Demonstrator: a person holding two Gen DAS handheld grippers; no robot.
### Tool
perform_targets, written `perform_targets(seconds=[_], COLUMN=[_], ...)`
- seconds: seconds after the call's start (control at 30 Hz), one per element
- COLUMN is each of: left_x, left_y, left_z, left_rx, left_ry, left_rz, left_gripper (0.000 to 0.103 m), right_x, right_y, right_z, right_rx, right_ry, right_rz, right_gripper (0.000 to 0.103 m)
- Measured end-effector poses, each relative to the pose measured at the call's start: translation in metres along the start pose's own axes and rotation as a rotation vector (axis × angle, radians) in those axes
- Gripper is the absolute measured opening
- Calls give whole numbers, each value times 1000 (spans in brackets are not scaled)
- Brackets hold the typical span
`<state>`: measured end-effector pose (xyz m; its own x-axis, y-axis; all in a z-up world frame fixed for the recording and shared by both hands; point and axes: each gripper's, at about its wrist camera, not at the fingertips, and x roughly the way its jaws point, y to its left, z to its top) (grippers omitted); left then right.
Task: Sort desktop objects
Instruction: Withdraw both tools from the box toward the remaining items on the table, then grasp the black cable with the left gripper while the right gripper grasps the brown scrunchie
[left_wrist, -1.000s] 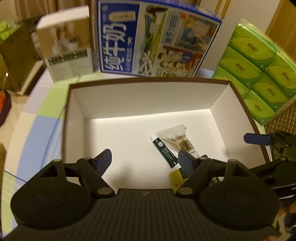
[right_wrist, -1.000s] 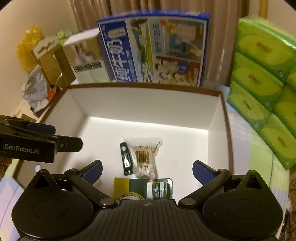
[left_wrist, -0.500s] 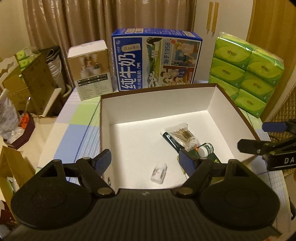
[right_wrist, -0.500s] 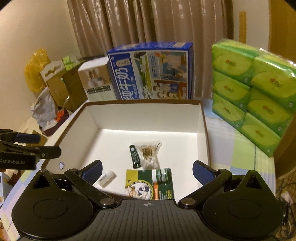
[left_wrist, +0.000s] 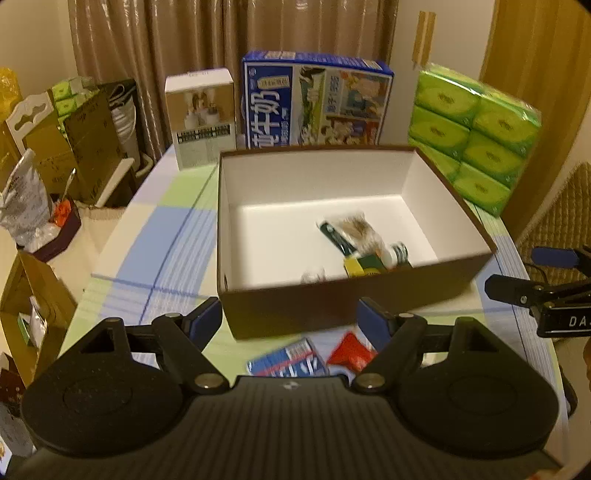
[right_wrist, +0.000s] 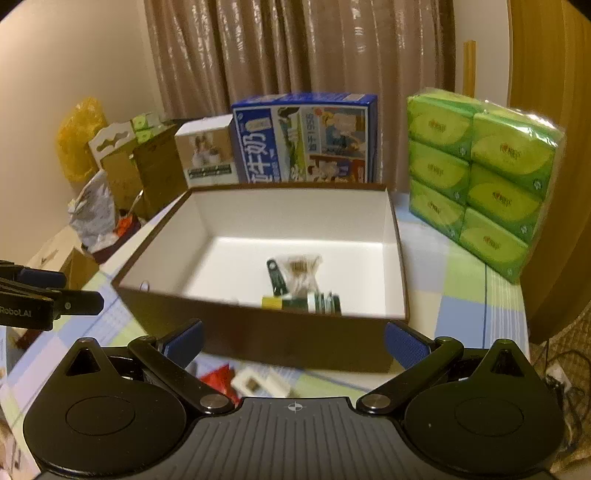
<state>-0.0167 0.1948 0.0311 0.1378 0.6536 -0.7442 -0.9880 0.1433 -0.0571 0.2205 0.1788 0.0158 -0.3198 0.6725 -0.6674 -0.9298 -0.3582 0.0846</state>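
A brown box (left_wrist: 332, 306) with a white inside stands on the table; in it lie a dark green tube (left_wrist: 334, 236), a bag of cotton swabs (left_wrist: 364, 230), a green-yellow packet (left_wrist: 364, 264) and a small white bottle (left_wrist: 312, 275). In front of the box lie a blue-white packet (left_wrist: 286, 360) and a red packet (left_wrist: 349, 350); the right wrist view adds a small white item (right_wrist: 258, 382). My left gripper (left_wrist: 290, 319) hangs open and empty over the near items. My right gripper (right_wrist: 293, 341) is open and empty too, before the box (right_wrist: 258, 332).
Behind the box stand a blue milk carton (left_wrist: 316, 105) and a white carton (left_wrist: 201, 118). Green tissue packs (left_wrist: 472, 133) are stacked at the back right. Cardboard boxes and bags (left_wrist: 48, 155) crowd the floor left of the table. A checked cloth (left_wrist: 166, 236) covers the table.
Both grippers have drawn back and up from over the box, empty. The box's front wall and the packets in front of it have come into view.
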Motion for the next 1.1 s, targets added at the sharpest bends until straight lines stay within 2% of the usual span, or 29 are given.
perform_targets(seconds=[0.43,0.8,1.1], left_x=[0,13,36], left_y=[5,7,2], left_z=[-60,-82,-92], left_rx=[-24,-13,31], left_ry=[109,144,172], left_rz=[-15,-45,-103], left_gripper=[76,74,56], right_x=[-4,12,25], right_y=[12,24,23], right_z=[-55,-83,-96], right_rx=[-14,-8,5], right_ry=[88,175,204], right_rz=[21,38,31], right_gripper=[101,101,98])
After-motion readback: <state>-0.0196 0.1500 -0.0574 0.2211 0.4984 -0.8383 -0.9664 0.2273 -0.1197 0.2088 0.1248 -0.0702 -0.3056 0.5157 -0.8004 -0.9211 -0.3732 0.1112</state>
